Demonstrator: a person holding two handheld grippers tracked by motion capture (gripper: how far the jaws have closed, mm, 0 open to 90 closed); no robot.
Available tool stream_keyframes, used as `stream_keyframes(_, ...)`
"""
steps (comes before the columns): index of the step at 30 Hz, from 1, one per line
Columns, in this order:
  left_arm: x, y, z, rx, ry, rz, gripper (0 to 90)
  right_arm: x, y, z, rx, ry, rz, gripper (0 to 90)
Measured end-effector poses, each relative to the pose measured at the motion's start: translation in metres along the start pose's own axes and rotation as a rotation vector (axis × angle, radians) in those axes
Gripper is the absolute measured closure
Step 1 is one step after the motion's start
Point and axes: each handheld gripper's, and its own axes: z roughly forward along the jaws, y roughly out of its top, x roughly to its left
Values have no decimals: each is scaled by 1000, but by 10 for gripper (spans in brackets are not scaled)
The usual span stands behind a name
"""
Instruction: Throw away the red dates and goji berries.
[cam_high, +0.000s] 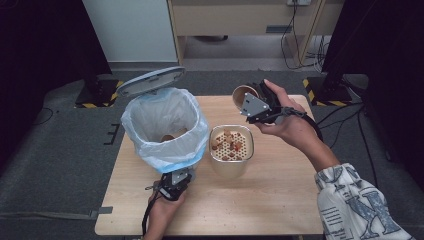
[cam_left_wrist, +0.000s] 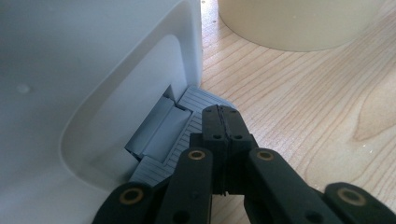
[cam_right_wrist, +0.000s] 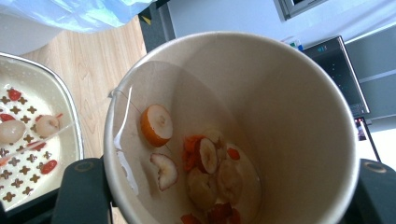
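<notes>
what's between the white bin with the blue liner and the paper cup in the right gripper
In the high view, the cream strainer tub with fruit bits stands on the wooden table between the white bin and the paper cup held by the right gripper.

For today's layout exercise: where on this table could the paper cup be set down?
Free: bare wood right of the strainer bowl, and the near strip of the table. Crowded: the left, where the lined bin and left gripper sit.
</notes>
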Motion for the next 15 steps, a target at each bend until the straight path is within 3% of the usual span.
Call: stream_keyframes(15, 0, 0, 0, 0, -1, 2, 892, 1, 4, -2, 4, -4, -36, 312)
